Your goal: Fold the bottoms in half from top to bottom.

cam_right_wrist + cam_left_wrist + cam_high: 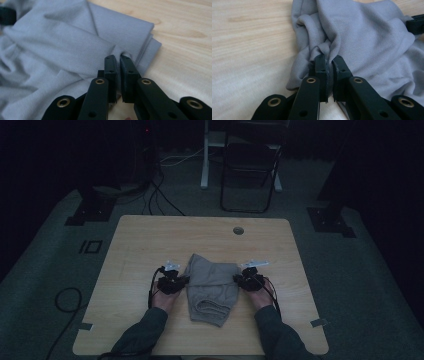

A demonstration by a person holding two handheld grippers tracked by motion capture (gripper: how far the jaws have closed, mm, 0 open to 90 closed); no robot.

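A grey knit garment lies folded in the middle of the wooden table. My left gripper pinches a bunched fold at the cloth's left edge; in the left gripper view its jaws are shut on the grey fabric. At the garment's right edge my right gripper is shut on a folded corner, where the layered grey cloth is nipped between its jaws. The other gripper's black tip peeks in at the far edge of the cloth.
A round cable hole sits near the table's far edge. Behind the table stand a dark chair and a white desk leg. Cables trail over the grey carpet at the left.
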